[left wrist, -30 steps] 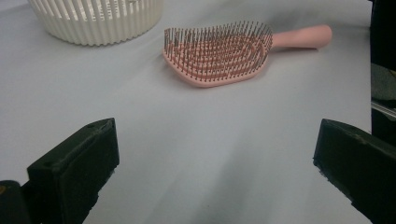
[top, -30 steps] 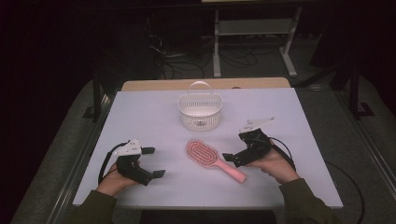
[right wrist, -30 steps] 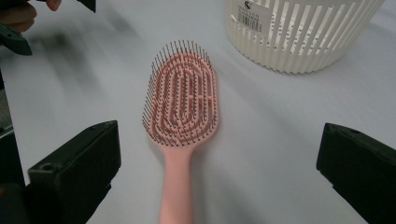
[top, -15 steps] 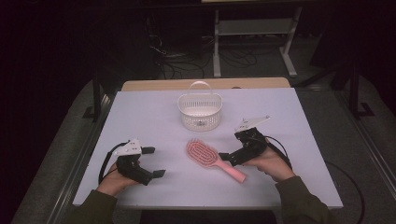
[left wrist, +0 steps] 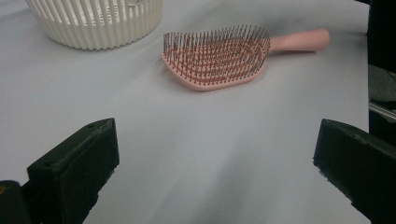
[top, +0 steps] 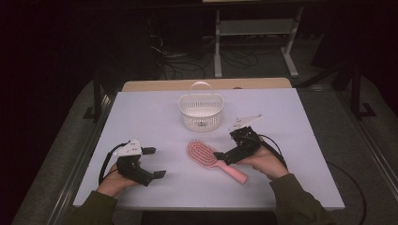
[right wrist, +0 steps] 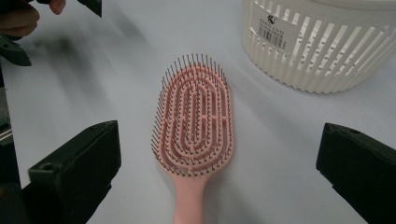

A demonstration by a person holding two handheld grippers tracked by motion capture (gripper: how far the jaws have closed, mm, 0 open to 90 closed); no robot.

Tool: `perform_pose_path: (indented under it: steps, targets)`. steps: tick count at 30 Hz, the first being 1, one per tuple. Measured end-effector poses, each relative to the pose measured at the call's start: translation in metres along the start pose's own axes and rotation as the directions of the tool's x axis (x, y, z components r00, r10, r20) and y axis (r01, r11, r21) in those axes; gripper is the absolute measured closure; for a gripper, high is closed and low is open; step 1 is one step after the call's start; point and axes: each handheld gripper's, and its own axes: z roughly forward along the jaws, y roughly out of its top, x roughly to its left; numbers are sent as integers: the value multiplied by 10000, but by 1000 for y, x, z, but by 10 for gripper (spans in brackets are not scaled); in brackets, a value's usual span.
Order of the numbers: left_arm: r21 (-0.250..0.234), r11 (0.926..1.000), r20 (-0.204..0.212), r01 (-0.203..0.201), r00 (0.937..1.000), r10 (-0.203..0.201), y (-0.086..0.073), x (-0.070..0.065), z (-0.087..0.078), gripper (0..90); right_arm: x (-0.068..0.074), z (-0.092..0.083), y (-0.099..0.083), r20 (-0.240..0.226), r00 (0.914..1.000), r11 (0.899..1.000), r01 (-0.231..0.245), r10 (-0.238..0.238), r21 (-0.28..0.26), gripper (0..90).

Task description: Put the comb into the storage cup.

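Setting: a dim room with dark floor, cables and a pale metal stand at the top of the high view; a white table (top: 300, 117) fills the middle of the frame. Item one, pink hairbrush (top: 215, 161): lies flat on the table just below centre of the high view, bristles up, head toward the upper left, handle running to the lower right. Item two, white slatted basket (top: 201, 112): stands upright above the brush, near it but apart, its bail handle raised; a small printed label shows on its wall in the upper centre of the right gripper view. Item three, right gripper (top: 224, 156): held in the person's right hand (top: 263, 159), forearm in a dark green sleeve entering from the lower right; the tool is angled down and leftward over the brush handle. In the right gripper view its jaws stand wide apart at the lower corners, the brush head (right wrist: 194, 116) centred between them and the handle running down out of the frame; whether the jaws touch the brush cannot be told, and nothing is pinched. Item four, left gripper (top: 154, 162): held in the left hand (top: 115, 183) at the lower left of the high view, low by the table, pointing right toward the brush and well apart from it. Its jaws are likewise spread, holding nothing.
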Motion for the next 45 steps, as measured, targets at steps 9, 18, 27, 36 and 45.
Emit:
perform_pose_path:
  steps: [9,18,27,36,45]
  targets:
    - [-46,10000,12,16,10000,-16,0,1,0,0,-1,7,5,70,10000,10000,-38,38,86,0]
    - [-37,10000,4,3,10000,-3,0,1,-1,0,4,14,11,75,9999,9997,72,-73,246,0]
    - [-34,10000,7,37,10000,-37,0,0,0,0,10,15,7,152,9993,9970,328,-339,697,0]
    - [-32,10000,21,21,10000,-20,0,0,0,0,11,17,3,195,9995,9918,217,-243,1263,0]
    - [-35,10000,21,31,10000,-31,0,0,-1,0,12,20,-1,132,9995,9848,267,-294,1718,0]
